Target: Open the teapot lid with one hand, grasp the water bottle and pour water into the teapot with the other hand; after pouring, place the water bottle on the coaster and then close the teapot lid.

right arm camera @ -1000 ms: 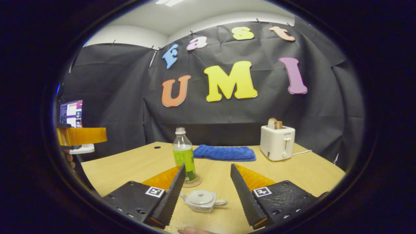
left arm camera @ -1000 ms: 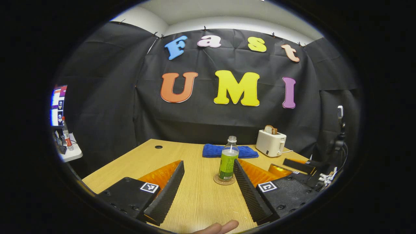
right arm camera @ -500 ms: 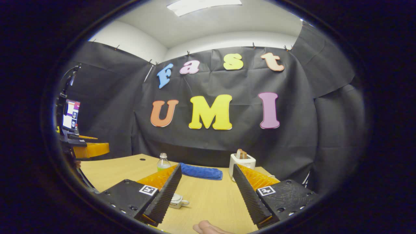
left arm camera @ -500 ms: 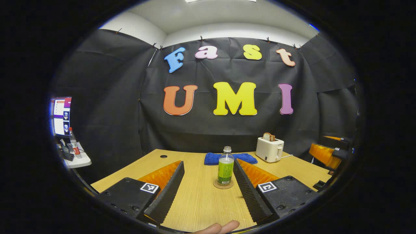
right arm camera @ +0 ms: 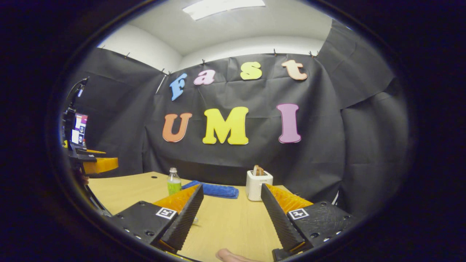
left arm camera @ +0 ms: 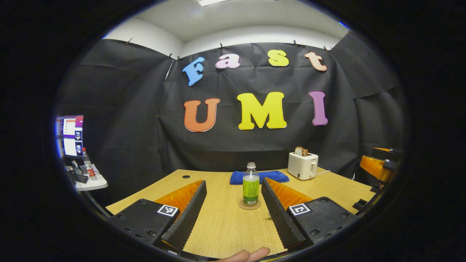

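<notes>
A clear water bottle [left arm camera: 251, 183] with a green label and no cap stands upright on a round coaster [left arm camera: 249, 205] at mid table. My left gripper [left arm camera: 233, 182] is open and held back from it, the bottle showing between its fingers. In the right gripper view the same bottle [right arm camera: 174, 182] stands far off to the left. My right gripper [right arm camera: 232, 187] is open with nothing between its fingers. The teapot lies hidden behind its left finger. The right gripper [left arm camera: 376, 165] also appears at the right edge of the left gripper view.
At the back of the wooden table [left arm camera: 225, 225] lie a blue folded towel [left arm camera: 259, 177] and a white toaster [left arm camera: 302, 165] with bread. A side shelf [left arm camera: 89, 183] with a monitor stands left. A person's fingertip [left arm camera: 247, 254] shows at the bottom.
Both grippers have drawn back from the table, so the bottle looks smaller. The right gripper view swung right, and the teapot slid out of sight behind its left finger.
</notes>
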